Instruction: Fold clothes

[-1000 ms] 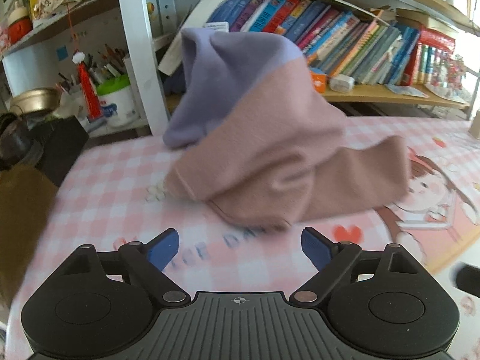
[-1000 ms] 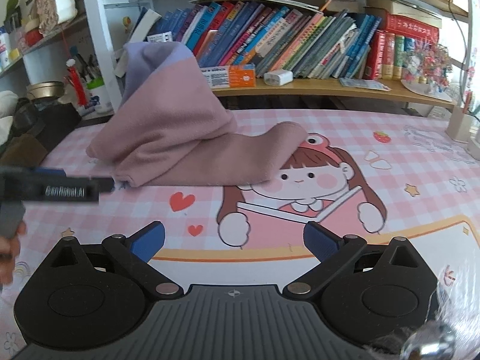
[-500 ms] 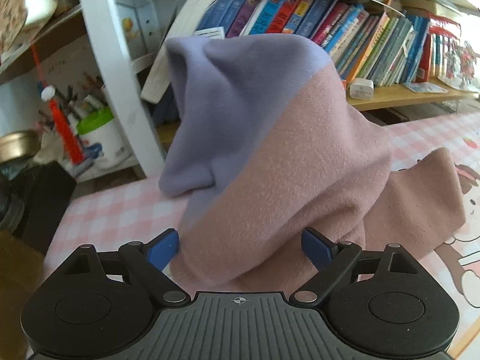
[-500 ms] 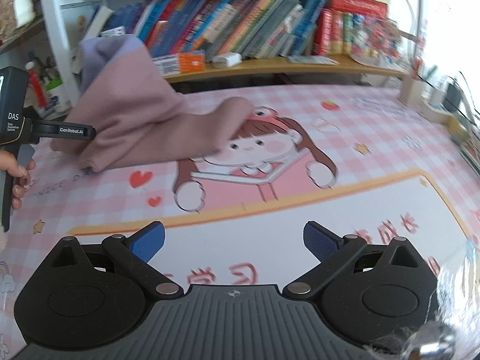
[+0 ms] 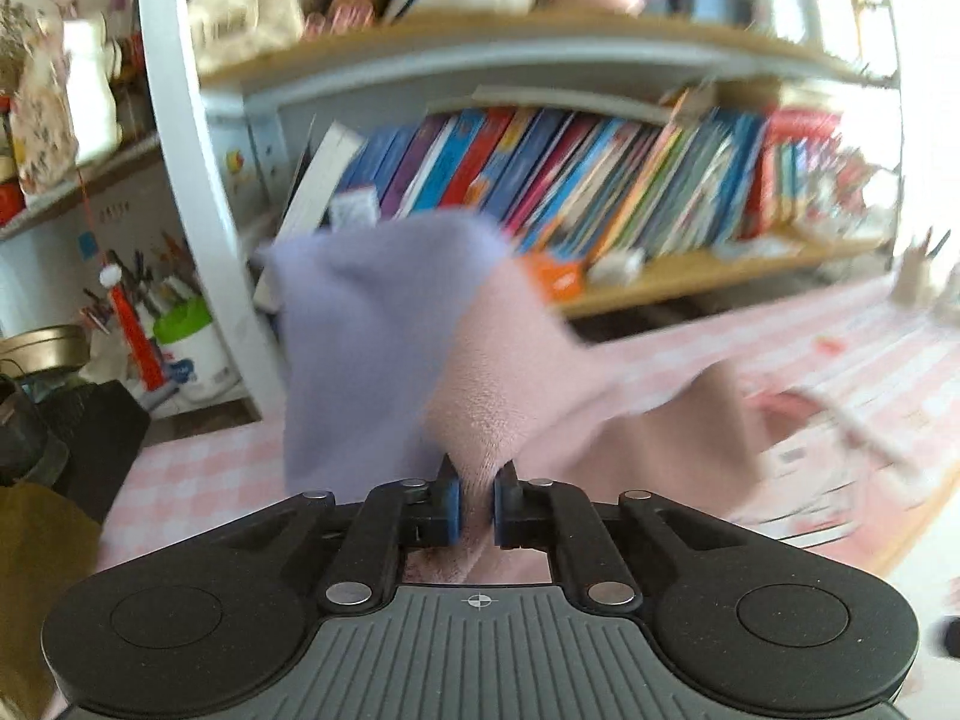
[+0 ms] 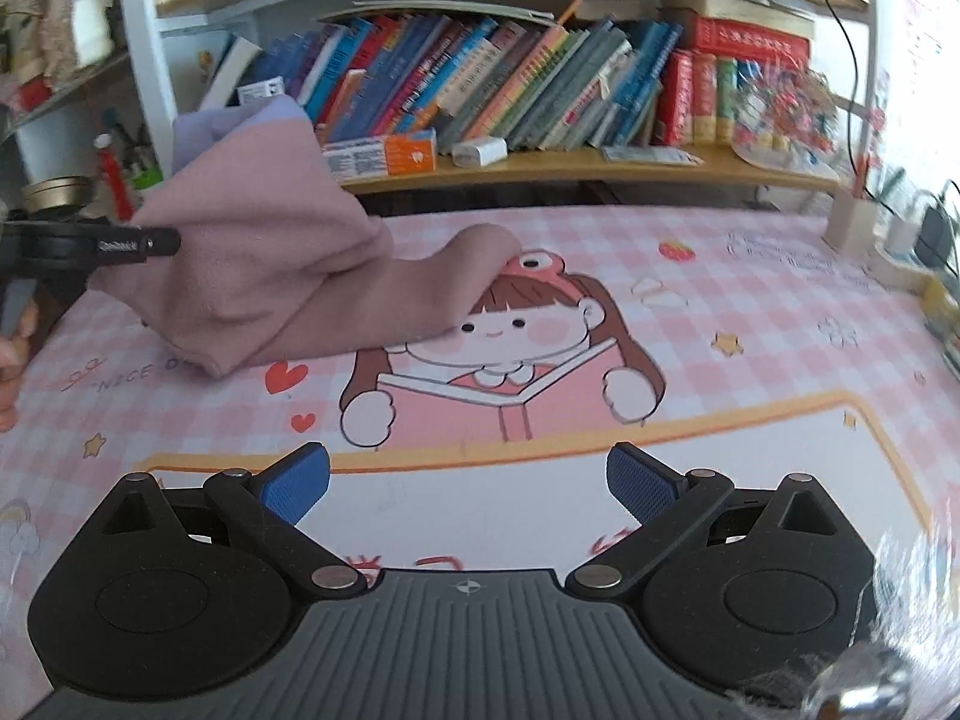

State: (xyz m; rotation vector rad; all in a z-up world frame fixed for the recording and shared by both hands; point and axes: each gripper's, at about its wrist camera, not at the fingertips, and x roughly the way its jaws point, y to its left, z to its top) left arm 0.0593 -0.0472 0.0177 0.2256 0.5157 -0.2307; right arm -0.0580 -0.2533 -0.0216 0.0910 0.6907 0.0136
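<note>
One garment [image 6: 264, 276] is in play, a soft fleece piece in pink with a lilac part at the top; it lies bunched on the left side of the bench [image 6: 750, 360], its near end draped over the cartoon girl printed on the mat, its far end lifted toward the bookshelf [image 6: 540, 174]. The left tongs [image 5: 477, 501] are closing, and pink cloth shows squeezed between their blue pads, so they have a pinch of the garment's edge; in the right wrist view the same tool comes in from the left edge into the cloth. The right tongs [image 6: 468, 483] stand wide with nothing between them, over bare mat, well apart from the cloth.

The garment looks light, limp and thick-piled: it should sag from any single pinch, slide easily on the smooth mat and hold no crease by itself. A hem, a corner or a seam is the safer hold, and a second pinch along the same edge, by the free right tongs, would probably keep it from twisting as it is spread.

Count: one garment, two tongs, one row of many books on the shelf; I see no other clothes
</note>
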